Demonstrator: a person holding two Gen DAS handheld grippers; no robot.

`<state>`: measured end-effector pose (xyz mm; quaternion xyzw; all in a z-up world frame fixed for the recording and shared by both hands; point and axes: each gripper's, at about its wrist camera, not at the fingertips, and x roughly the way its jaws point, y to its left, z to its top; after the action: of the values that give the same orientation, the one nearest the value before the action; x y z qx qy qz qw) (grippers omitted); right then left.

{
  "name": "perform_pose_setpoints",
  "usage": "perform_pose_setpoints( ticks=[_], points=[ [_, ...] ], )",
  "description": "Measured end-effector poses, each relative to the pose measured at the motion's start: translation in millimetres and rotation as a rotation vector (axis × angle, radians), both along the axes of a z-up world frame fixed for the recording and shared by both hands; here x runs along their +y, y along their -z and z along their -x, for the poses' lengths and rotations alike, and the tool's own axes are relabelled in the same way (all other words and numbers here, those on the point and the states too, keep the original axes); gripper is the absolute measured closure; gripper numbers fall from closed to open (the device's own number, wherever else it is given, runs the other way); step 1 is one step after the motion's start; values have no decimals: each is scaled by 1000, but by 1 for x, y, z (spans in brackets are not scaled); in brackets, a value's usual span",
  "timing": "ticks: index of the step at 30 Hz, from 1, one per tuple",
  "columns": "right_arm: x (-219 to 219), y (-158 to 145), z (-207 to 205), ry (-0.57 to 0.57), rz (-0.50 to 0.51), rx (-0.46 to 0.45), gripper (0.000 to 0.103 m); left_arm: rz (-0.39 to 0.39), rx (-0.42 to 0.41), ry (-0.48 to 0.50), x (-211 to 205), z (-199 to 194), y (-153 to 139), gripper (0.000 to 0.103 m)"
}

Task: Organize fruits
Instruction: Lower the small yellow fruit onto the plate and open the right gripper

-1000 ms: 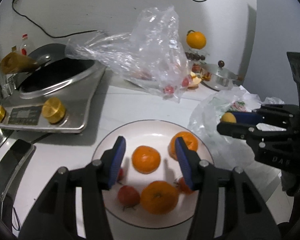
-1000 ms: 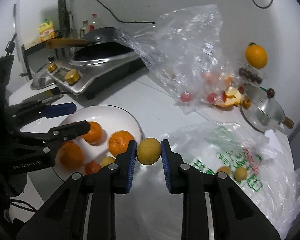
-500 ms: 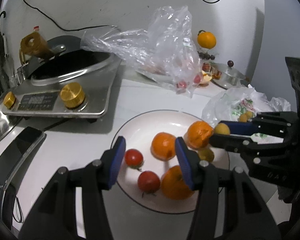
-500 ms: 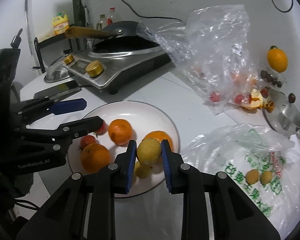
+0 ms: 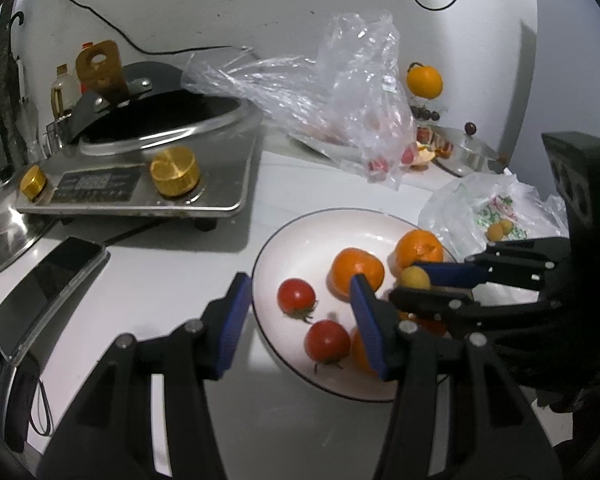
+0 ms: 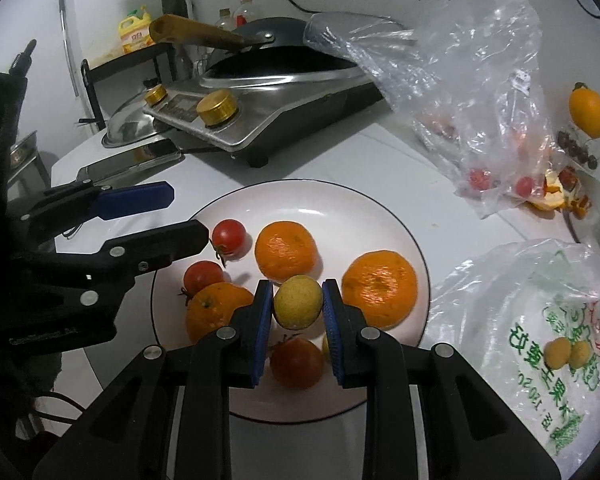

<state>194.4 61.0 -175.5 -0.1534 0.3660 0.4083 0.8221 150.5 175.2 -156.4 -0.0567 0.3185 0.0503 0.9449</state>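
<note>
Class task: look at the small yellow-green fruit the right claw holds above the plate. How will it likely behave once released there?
The yellow-green fruit is round, so it will probably roll until something stops it. The plate is crowded with oranges and tomatoes, which would likely check it. Pinched between the right claw's pads without visible denting, it seems fairly firm.

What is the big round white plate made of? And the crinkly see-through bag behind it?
The round white plate with a thin dark rim looks like glazed ceramic: it is smooth and shiny, with a bright glint of light near its far edge. It could be glossy melamine instead. The crumpled clear bag looks like thin plastic film: it is see-through, full of creases, and glitters.
</note>
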Motion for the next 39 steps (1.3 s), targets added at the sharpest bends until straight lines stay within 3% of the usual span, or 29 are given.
perform_pose_setpoints(
  ticks=[12, 17, 23, 39],
  points=[
    [2, 6, -5, 19, 4, 26, 76, 3, 2, 3, 2, 1, 1, 50],
    [1, 5, -5, 28, 3, 25, 69, -4, 5, 4, -1, 2, 0, 50],
    [-4, 1, -3, 27, -16, 20, 69, -13, 2, 3, -4, 2, -3, 50],
    [-43, -19, 3, 67, -52, -37, 69, -51, -4, 57, -45, -2, -15, 50]
  ],
)
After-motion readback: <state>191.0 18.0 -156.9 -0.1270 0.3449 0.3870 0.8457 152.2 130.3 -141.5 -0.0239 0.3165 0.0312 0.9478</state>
